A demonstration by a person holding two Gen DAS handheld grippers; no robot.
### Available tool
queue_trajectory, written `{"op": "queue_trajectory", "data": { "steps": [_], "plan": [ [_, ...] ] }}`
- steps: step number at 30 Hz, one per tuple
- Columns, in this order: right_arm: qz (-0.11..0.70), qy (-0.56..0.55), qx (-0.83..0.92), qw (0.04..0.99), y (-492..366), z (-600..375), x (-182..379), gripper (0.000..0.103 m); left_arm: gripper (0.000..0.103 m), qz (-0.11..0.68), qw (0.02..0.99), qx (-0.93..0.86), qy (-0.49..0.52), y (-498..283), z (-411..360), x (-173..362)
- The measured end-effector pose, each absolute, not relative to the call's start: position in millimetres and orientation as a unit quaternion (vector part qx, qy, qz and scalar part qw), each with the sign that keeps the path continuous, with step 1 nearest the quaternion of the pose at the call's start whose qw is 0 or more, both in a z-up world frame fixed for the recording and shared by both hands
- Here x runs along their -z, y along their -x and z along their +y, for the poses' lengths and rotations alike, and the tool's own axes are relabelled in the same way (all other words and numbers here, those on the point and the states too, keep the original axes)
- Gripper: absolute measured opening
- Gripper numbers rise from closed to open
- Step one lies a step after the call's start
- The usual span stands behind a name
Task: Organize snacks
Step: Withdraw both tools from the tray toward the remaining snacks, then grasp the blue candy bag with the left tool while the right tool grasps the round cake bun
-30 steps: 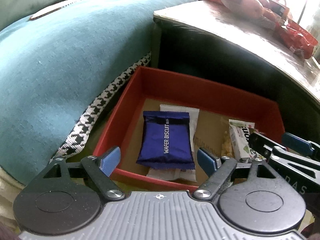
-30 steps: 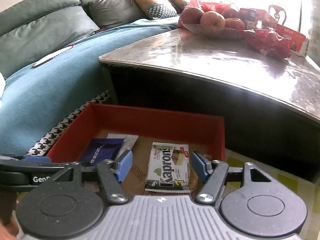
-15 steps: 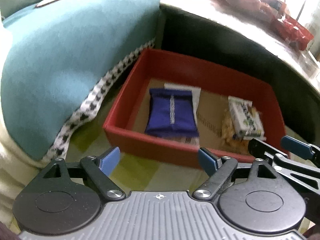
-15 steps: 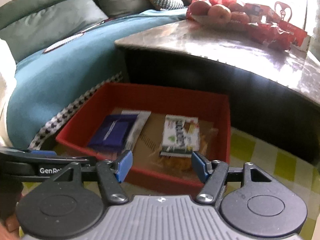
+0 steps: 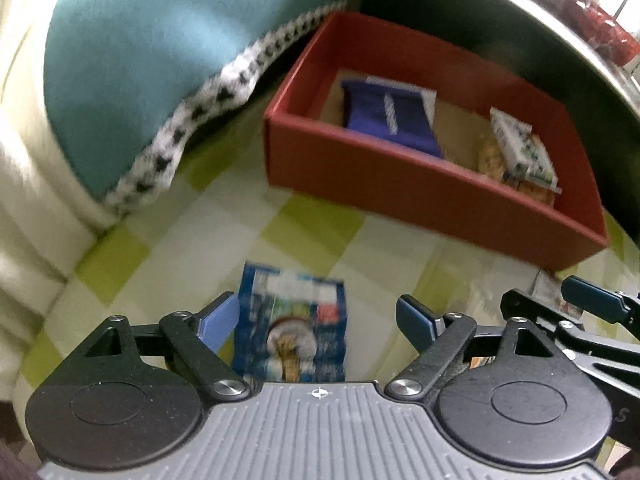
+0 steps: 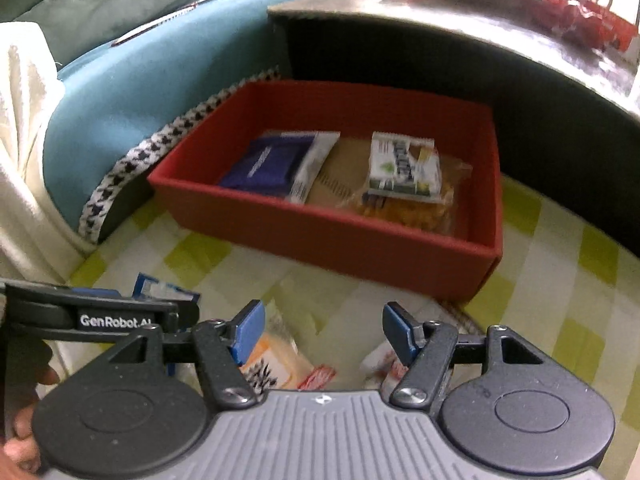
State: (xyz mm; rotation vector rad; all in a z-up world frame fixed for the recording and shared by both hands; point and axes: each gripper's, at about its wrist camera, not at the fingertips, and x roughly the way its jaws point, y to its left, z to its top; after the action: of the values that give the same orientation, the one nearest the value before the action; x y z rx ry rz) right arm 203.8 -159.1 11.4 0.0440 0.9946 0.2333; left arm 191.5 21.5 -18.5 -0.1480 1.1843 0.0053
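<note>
A red box stands on a green-checked cloth. Inside lie a blue wafer pack on a white pack, and a white-green Kapron pack on an orange snack bag. My left gripper is open above a blue snack packet lying on the cloth; the packet sits between the jaws, untouched. My right gripper is open over an orange-white packet and a red-white wrapper. The left gripper shows at the right view's left edge.
A teal cushion with a houndstooth trim lies left of the box. A dark table with fruit and red packets rises behind it. A white cloth hangs at the far left. A person's hand holds the left gripper.
Both grippers have pulled back from over the red box and tilted down. The box has moved up in both views, and loose packets on the cloth have come into view below the jaws.
</note>
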Motion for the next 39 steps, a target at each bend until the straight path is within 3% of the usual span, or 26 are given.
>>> {"op": "queue_trajectory", "data": {
  "steps": [7,13,15,19,39],
  "plan": [
    [0.484,-0.041,-0.119,0.866,-195.6,-162.2,-12.3,0.067,0.09,0.586,0.807,-0.016,0.067,-186.8,25.3,39.7],
    [0.498,-0.052,-0.133,0.855,-195.1,-158.5,-7.3,0.067,0.096,0.586,0.808,-0.03,0.058,-189.7,26.7,47.8],
    [0.5,-0.056,-0.132,0.854,-196.0,-159.6,-6.6,0.068,0.094,0.582,0.811,-0.034,0.049,-189.2,24.4,48.2],
    [0.507,-0.067,-0.134,0.849,-198.0,-160.5,-3.5,0.072,0.075,0.573,0.819,-0.026,0.027,-185.9,12.3,44.6],
    [0.536,-0.113,-0.176,0.818,-200.0,-159.6,-6.9,0.081,0.075,0.572,0.816,-0.005,0.085,-170.6,50.3,29.6]
  ]
}}
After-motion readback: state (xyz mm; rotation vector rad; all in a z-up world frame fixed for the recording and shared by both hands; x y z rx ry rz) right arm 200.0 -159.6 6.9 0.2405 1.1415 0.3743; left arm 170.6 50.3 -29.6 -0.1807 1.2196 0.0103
